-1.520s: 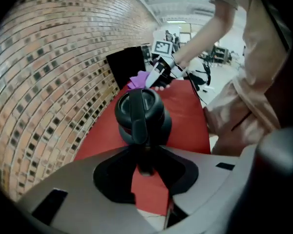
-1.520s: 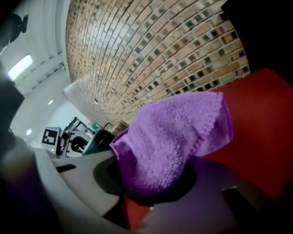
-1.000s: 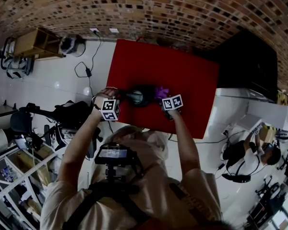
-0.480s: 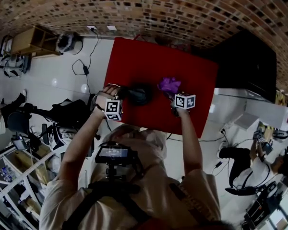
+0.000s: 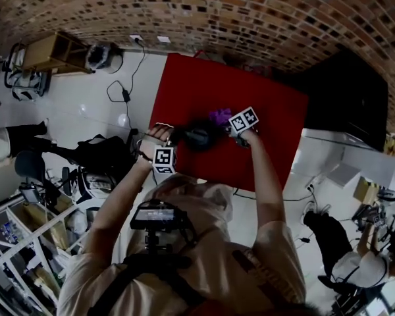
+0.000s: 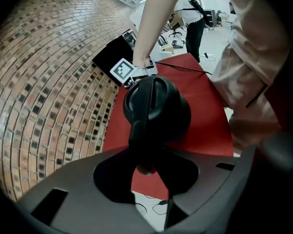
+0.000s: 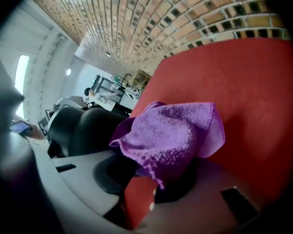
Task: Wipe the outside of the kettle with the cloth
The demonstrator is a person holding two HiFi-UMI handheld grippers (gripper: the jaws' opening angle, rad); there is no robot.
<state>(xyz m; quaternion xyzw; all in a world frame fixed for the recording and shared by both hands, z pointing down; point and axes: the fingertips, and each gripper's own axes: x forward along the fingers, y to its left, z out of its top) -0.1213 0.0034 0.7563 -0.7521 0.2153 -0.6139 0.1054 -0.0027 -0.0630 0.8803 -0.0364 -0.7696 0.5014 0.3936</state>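
Wiping is under way. The left gripper (image 6: 146,168) is steadying the kettle (image 5: 197,137) at the near side of the red bench (image 5: 270,147), its fingers clamping the black handle (image 6: 139,130). The right gripper (image 7: 158,182) is carrying the purple cloth (image 7: 173,130), fingers closed on a bunched fold. Against half a second ago, the cloth is sitting closer in, meeting the kettle's far right side instead of standing clear. The next move, in my judgement, is calling for firm cloth pressure sweeping round the body.

Blk kettle (image 5: 196,135); purple cloth (image 5: 218,116) bunched just beside.
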